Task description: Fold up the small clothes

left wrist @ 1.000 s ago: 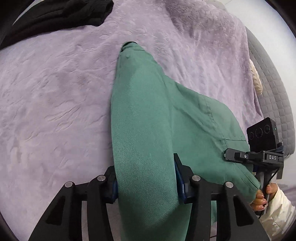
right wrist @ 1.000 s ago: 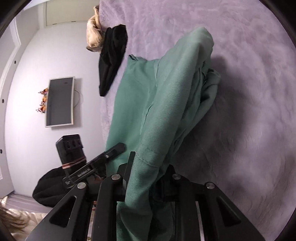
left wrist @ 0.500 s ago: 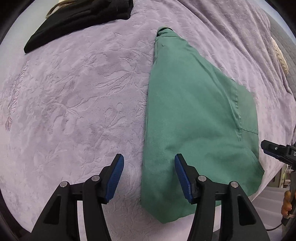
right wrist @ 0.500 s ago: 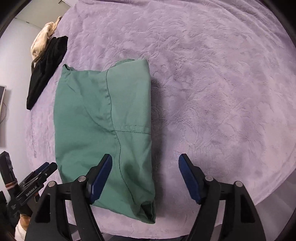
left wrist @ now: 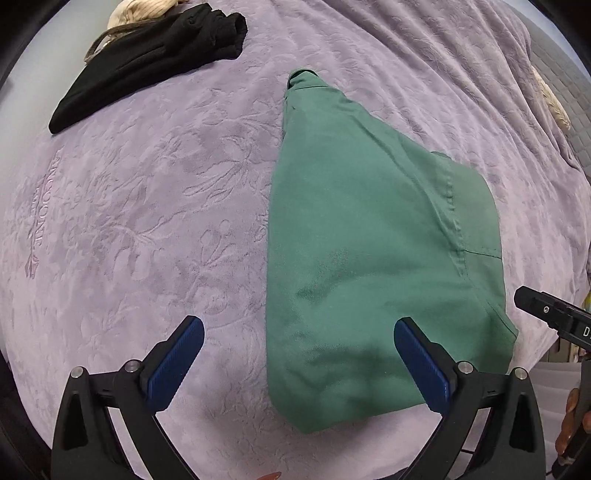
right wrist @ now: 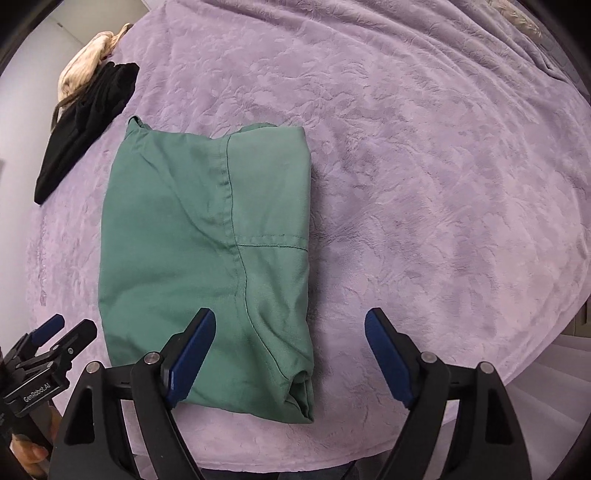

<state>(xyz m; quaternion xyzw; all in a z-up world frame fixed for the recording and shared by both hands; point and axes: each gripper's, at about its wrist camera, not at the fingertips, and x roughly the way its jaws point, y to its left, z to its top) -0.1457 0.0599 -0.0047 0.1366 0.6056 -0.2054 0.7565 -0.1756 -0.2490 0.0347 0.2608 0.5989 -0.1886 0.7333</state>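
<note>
A green garment lies folded flat on the lilac bedspread; it also shows in the right wrist view. My left gripper is open and empty, held above the garment's near left edge. My right gripper is open and empty, above the garment's near right corner. The left gripper shows at the lower left of the right wrist view. The right gripper's tip shows at the right edge of the left wrist view.
A black garment lies at the far left of the bed, with a beige cloth behind it. Both show in the right wrist view: the black garment and the beige cloth. The bed's near edge is just below my grippers.
Both grippers let go of the green garment, opened wide and drew back. The garment, held up a second ago, now lies folded flat on the bedspread.
</note>
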